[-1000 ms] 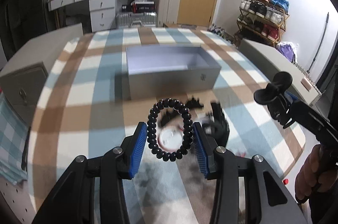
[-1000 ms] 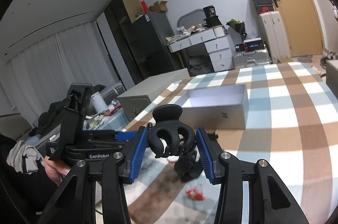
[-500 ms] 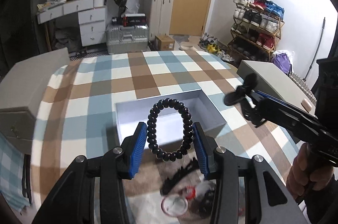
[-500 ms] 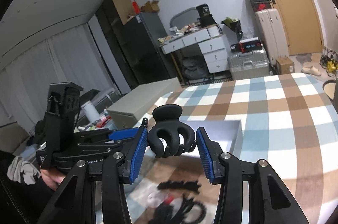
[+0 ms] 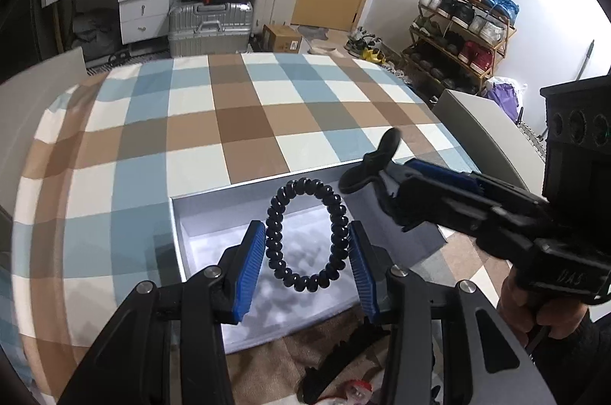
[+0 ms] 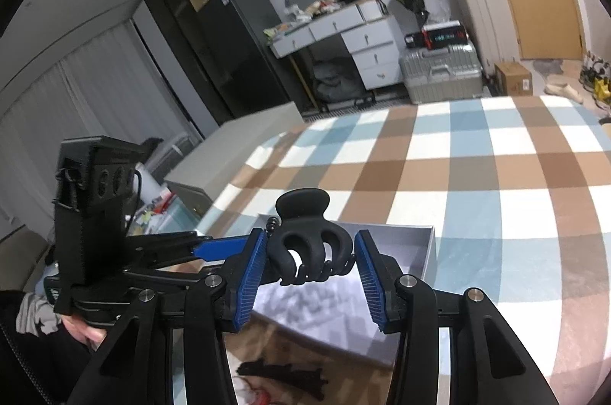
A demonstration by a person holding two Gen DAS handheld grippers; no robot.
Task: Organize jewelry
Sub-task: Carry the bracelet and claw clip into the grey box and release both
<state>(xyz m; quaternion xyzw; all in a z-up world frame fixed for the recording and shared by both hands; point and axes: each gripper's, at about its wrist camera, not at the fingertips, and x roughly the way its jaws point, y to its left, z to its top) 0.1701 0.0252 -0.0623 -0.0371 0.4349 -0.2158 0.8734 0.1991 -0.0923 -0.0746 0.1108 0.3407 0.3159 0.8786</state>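
Now the left gripper [image 5: 307,254] pinches a black beaded bracelet [image 5: 308,239] and the right gripper [image 6: 310,263] pinches a black plastic claw clip [image 6: 305,237], both above the open grey box [image 5: 198,214] at frame centre; next, I judge, both must lower and release.

Left wrist cam sits behind the left gripper [image 5: 307,254], looking forward and down, close above the open white box [image 5: 183,225]; right gripper [image 5: 397,183] enters ahead-right. Right wrist cam sits behind the right gripper [image 6: 310,262], facing forward, tilted less down, same box [image 6: 427,244] just ahead. Both share box, checkered tabletop [image 5: 244,122], silver suitcase [image 6: 439,73], white drawers [image 6: 370,50].
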